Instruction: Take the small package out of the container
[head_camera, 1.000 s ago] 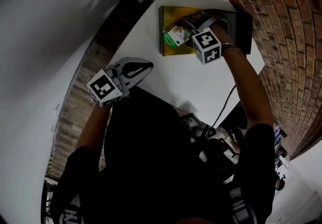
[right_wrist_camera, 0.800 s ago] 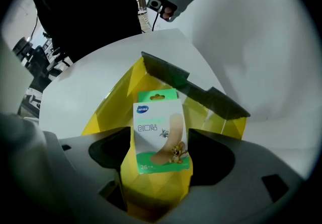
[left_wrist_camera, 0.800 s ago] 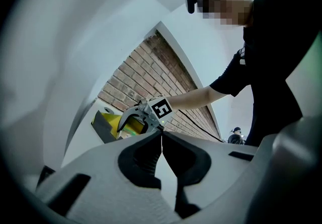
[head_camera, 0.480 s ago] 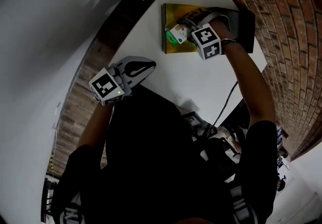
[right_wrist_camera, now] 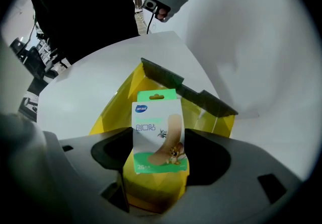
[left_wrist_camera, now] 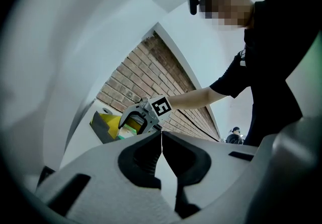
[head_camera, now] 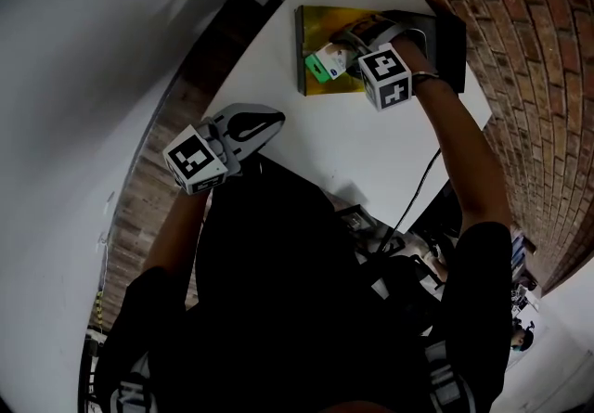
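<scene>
**Right gripper view: package stands along the jaws, container just behind it**

Right gripper view shows the small package upright in the picture. Its long axis runs the same way as the jaws, and its green hanging tab points away from the gripper. The right gripper has it by the lower half, across the short width. The jaws stand wide, one against each side edge, and they seem to press on it, so I judge this as a grip on the package and not an empty gap. The upper half sticks out free past the jaw tips.

Directly behind the package is the yellow container, with its dark rim further back. In the head view the package appears at the container's edge on the person's side, tilted, partly over the rim. Whether its lower end is fully clear of the wall I cannot tell. I judge that the coming move turns on this: the package must travel back along its own long axis, toward the gripper and away from the container, before it goes sideways over the white table.

The left gripper is well apart from the container, near the person's body, with its jaws together on nothing. The right hand is clearly the nearer one.
</scene>
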Demonstrator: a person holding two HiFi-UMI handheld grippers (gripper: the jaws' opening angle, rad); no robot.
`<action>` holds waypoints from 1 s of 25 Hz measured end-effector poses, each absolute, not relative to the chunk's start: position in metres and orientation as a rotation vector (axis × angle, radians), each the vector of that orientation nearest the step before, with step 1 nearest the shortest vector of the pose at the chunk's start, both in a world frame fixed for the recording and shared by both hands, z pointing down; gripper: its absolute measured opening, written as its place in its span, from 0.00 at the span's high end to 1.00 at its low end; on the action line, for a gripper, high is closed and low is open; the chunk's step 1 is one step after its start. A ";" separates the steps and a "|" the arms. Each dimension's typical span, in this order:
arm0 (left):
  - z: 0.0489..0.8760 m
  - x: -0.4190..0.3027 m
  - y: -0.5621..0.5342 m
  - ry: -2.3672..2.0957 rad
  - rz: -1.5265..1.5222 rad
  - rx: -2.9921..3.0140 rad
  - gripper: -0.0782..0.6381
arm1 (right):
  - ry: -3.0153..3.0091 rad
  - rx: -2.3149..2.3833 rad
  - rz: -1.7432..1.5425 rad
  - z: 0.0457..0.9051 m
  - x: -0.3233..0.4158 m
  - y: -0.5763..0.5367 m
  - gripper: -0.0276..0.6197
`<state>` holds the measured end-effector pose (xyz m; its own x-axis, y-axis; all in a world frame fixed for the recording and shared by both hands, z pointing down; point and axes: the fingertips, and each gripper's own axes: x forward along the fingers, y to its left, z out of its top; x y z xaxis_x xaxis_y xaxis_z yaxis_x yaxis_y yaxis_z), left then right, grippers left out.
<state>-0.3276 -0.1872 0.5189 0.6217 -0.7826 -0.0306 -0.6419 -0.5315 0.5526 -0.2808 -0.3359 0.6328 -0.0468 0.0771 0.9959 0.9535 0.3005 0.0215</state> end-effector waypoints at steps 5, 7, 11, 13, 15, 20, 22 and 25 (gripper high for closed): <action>0.507 -0.329 -0.185 -1.129 -0.336 2.375 0.87 | -1.463 -0.957 -0.998 0.611 -0.283 -0.338 0.46; 0.502 -0.329 -0.182 -1.145 -0.333 2.396 0.87 | -1.486 -0.932 -1.008 0.599 -0.283 -0.335 0.46; 0.491 -0.327 -0.180 -1.162 -0.309 2.440 0.87 | -1.553 -0.870 -1.041 0.570 -0.282 -0.331 0.46; 0.480 -0.327 -0.183 -1.170 -0.295 2.450 0.87 | -1.596 -0.821 -1.055 0.554 -0.283 -0.333 0.46; 0.469 -0.328 -0.186 -1.178 -0.264 2.466 0.87 | -1.648 -0.764 -1.057 0.537 -0.284 -0.335 0.46; 0.440 -0.322 -0.191 -1.171 -0.241 2.524 0.87 | -1.791 -0.637 -1.065 0.491 -0.284 -0.331 0.46; 0.429 -0.319 -0.191 -1.166 -0.224 2.543 0.87 | -1.865 -0.583 -1.063 0.468 -0.284 -0.327 0.46; 0.414 -0.319 -0.198 -1.176 -0.212 2.598 0.87 | -1.984 -0.494 -1.058 0.432 -0.282 -0.325 0.46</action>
